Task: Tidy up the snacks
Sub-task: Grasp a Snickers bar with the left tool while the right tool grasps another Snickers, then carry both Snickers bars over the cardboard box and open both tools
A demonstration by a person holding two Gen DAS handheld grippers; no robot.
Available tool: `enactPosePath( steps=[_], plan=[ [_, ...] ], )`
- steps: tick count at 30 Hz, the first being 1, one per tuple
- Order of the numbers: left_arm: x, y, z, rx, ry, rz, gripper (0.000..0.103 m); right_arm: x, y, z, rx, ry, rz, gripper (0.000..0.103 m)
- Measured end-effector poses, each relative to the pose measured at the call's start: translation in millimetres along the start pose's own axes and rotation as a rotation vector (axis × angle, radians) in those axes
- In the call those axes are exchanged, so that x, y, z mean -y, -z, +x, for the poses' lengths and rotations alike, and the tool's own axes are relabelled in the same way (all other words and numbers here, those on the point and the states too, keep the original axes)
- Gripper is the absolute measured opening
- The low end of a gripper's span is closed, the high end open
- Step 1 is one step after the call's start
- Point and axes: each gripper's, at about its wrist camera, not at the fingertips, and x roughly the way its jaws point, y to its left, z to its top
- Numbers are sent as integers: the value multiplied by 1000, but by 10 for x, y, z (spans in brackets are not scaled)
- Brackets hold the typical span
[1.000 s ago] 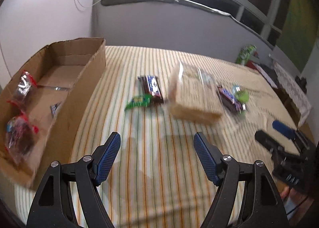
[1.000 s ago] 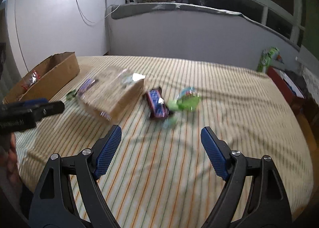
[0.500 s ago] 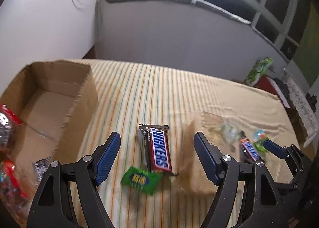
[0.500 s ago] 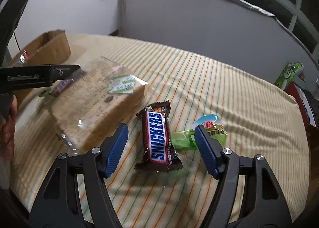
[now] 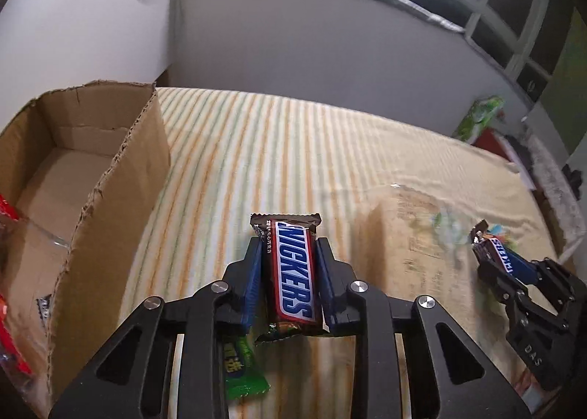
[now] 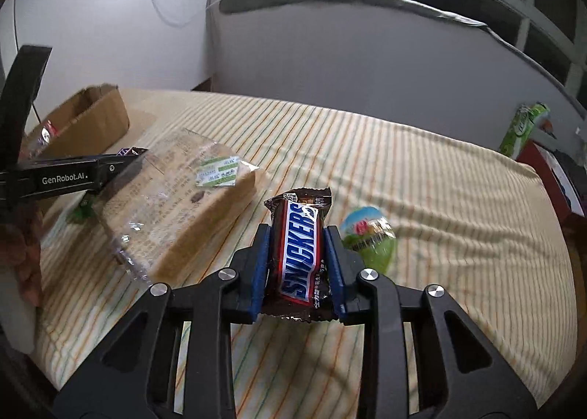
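At the far left we see the cardboard box [image 5: 110, 177] on the striped cloth [image 5: 293, 147], open at the top, with red-wrapped snacks [image 5: 7, 206] along its left edge. Just right of the box, our left gripper [image 5: 290, 265] has its jaws closing on a Snickers bar [image 5: 293, 272]; the blue pads press both long sides of the wrapper, and a green candy packet [image 5: 238, 367] lies on the cloth under the left finger. Next comes the clear bag of biscuits [image 6: 176, 199], flat on the cloth between the two tools. Further right, our right gripper [image 6: 299, 257] has jaws closing too, with a second Snickers bar [image 6: 301, 246] pinched between its pads. A round green snack cup [image 6: 370, 239] sits just beside it on the right.
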Motion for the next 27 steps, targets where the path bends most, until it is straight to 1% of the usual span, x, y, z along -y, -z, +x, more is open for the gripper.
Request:
enactPosePath(
  steps=[2,3,4,7,8,11,13,14,16,18,19,20,23,25,27],
  plan=[
    [-29,6,-76,22,15,-9,26,-15,54,-129,21,3,18,30],
    [-55,10,-171,56,57,-23,26,-23,85,-193,33,4,27,30],
    [-63,19,-241,74,57,-24,26,-33,120,-262,47,6,39,30],
    [-170,39,-527,137,146,-78,26,-44,245,-446,80,5,85,30],
    [-190,46,-580,141,146,-81,26,-45,279,-483,88,3,98,30],
    [-248,55,-805,158,191,-105,26,-42,370,-563,108,2,128,30],
    [-254,58,-891,172,191,-97,26,-33,442,-584,111,0,152,30],
    [-236,92,-979,188,189,-80,26,-38,473,-589,117,1,164,30],
    [-128,74,-979,201,171,-39,26,-19,559,-607,125,1,195,30],
    [41,180,-1035,223,138,37,26,-23,617,-619,133,2,206,30],
    [128,239,-1036,232,118,80,26,-45,654,-625,138,1,212,30],
    [235,370,-1047,243,89,149,26,-57,675,-629,139,2,214,30],
    [382,633,-1067,252,57,248,26,-111,726,-655,136,7,216,30],
    [437,769,-1054,243,63,281,26,-142,718,-705,141,11,215,30],
    [454,796,-1064,234,68,283,26,-177,672,-842,168,21,210,30]
  ],
)
